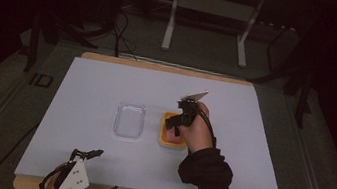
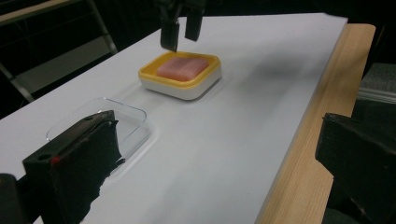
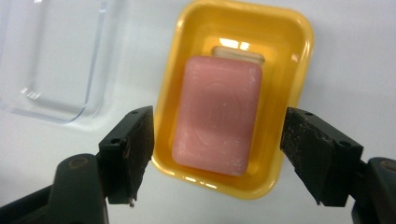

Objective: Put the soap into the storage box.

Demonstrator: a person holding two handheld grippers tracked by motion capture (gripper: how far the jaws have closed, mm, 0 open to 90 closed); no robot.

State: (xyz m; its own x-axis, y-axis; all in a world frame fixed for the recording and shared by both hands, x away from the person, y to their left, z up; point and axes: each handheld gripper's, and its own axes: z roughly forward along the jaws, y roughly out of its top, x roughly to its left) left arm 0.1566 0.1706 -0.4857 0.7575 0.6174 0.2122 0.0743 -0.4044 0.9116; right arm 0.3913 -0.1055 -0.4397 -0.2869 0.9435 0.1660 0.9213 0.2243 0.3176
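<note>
A pink soap bar lies in a yellow dish with a white base on the white table sheet. My right gripper hovers open right above it, one jaw on each side of the dish, nothing touching the soap. In the high view the right gripper points down over the dish, held by a hand in a dark sleeve. My left gripper is open near the table's front left edge, nothing between its jaws. The left gripper view shows the soap farther off under the right gripper.
A clear plastic tray lies just left of the dish, also in the clear tray's closer views. The wooden table edge borders the white sheet. Metal stand legs are beyond the table.
</note>
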